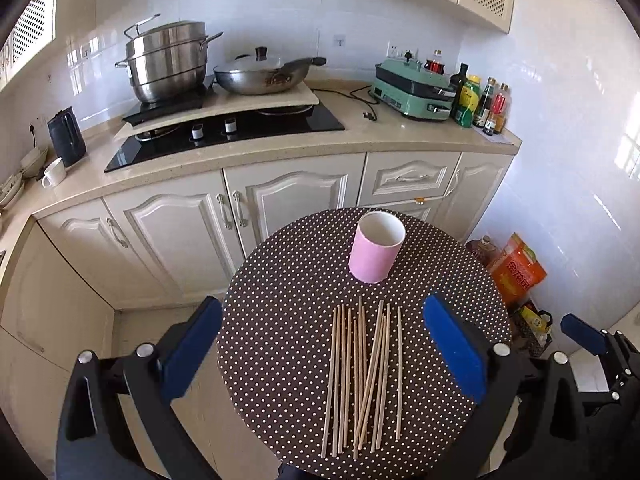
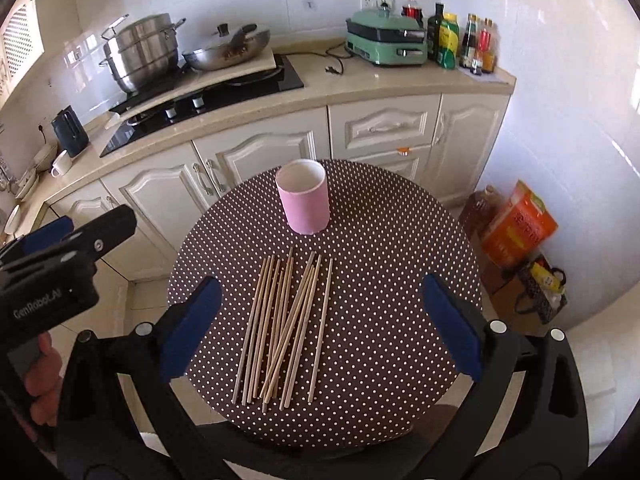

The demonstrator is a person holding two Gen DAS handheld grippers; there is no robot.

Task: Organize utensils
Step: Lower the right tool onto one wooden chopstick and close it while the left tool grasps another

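Observation:
Several wooden chopsticks [image 1: 364, 376] lie side by side on a round dark polka-dot table [image 1: 280, 280]; they also show in the right wrist view [image 2: 286, 328]. An empty pink cup [image 1: 376, 246] stands upright just beyond them, also in the right wrist view [image 2: 304, 202]. My left gripper [image 1: 324, 344] is open and empty, held above the chopsticks. My right gripper [image 2: 322, 316] is open and empty, also above the chopsticks. The right gripper's finger shows at the right edge of the left wrist view [image 1: 584, 334]. The left gripper shows at the left of the right wrist view [image 2: 60, 256].
Behind the table is a kitchen counter [image 1: 280, 148] with a stove, a steel pot [image 1: 168, 64], a wok [image 1: 260, 74], a green appliance [image 1: 412, 90] and bottles [image 1: 480, 100]. Bags and an orange box [image 2: 516, 224] sit on the floor right of the table [image 2: 400, 240].

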